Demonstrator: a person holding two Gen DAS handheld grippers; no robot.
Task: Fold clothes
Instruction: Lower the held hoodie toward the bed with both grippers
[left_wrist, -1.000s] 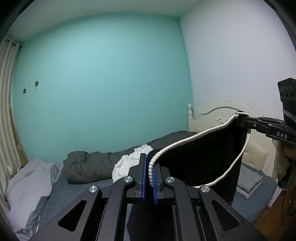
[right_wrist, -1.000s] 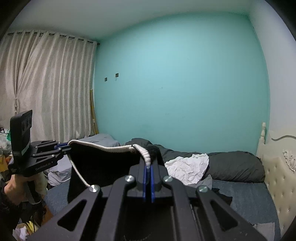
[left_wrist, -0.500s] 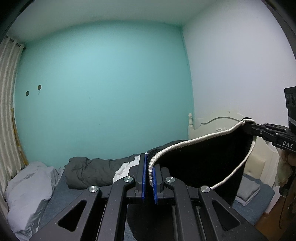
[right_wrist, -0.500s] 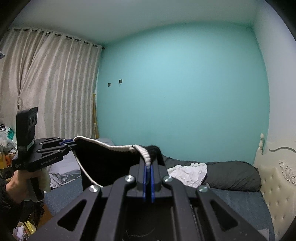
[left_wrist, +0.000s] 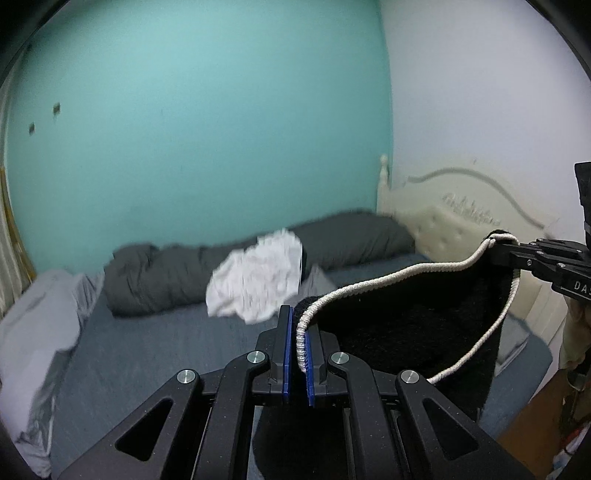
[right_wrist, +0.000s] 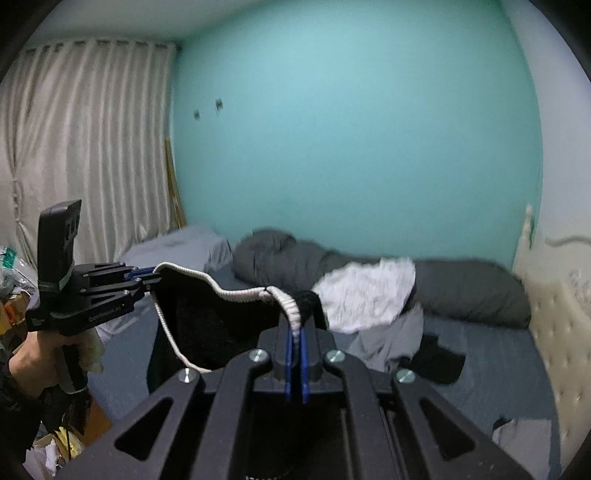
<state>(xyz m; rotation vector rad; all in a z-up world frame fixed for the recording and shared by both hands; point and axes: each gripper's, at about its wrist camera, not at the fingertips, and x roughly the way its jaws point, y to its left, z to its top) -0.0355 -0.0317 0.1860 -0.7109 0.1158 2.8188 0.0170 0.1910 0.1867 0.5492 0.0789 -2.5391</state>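
**Inspector:** Holding what, and where?

**Operator:** My left gripper is clamped on the white-corded edge of a black knit garment. My right gripper is closed on the same cord further along. The garment hangs in the air between them, above the bed, touching no surface that I can see.

**Inspector:** Why two grips on one edge?

**Operator:** My judgement: pinching the trimmed edge at two separated points lets the body drop under its own weight and hang flat. The cord sags between the grippers, so the edge is not pulled taut.

**Inspector:** Anything else on the bed?

**Operator:** A crumpled white cloth lies against a rolled dark grey duvet. A pale grey sheet is bunched at the left. Some loose grey fabric and a small black piece lie nearer me. A cream headboard stands at the right.

**Inspector:** Stage of the fold?

**Operator:** I cannot settle it. A raised, spread garment suits either shaking it out for laying down or bringing edges together mid-fold. Both views are motion-blurred.

**Inspector:** Risk?

**Operator:** The cord is thin; it could slip if the hold slackens.
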